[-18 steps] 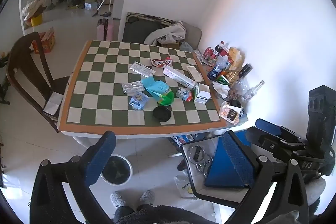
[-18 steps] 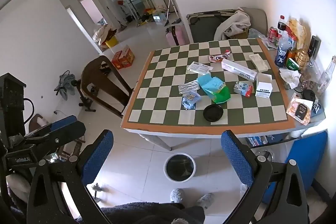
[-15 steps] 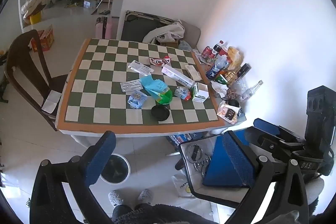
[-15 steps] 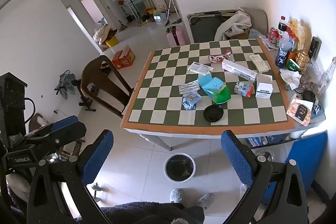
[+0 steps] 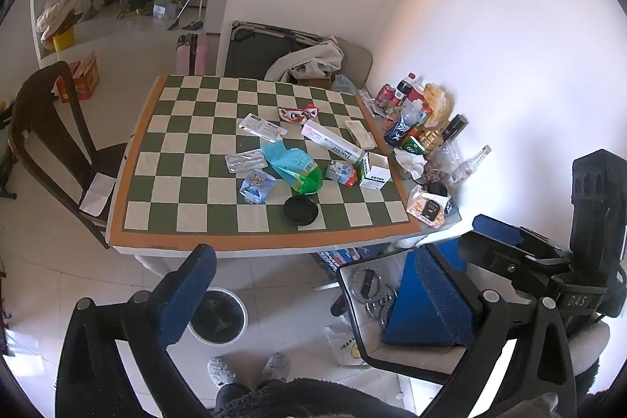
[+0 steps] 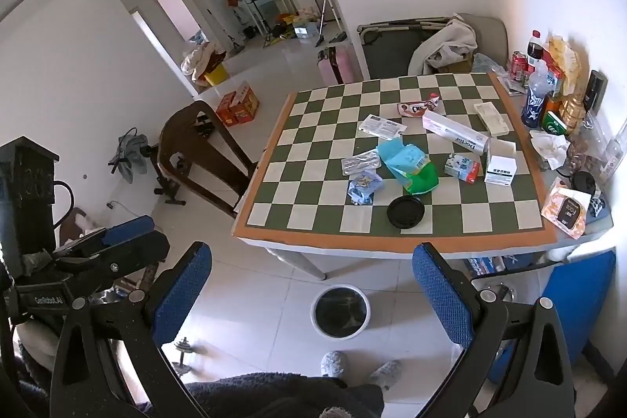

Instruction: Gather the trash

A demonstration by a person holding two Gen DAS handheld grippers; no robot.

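Both the left tongs (image 5: 313,294) and right tongs (image 6: 313,294) gape empty above the floor bin (image 6: 340,311), short of the littered counter (image 6: 392,241).

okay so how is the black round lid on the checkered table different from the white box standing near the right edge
The black lid is round, flat and dark; the white box is squared, taller and pale, with green print on its side. The black lid sits near the front edge of the table, alone on its squares; the white box stands further back and to the right, close beside a long toothpaste carton. Both rest on the checkered cloth, untouched by either gripper.
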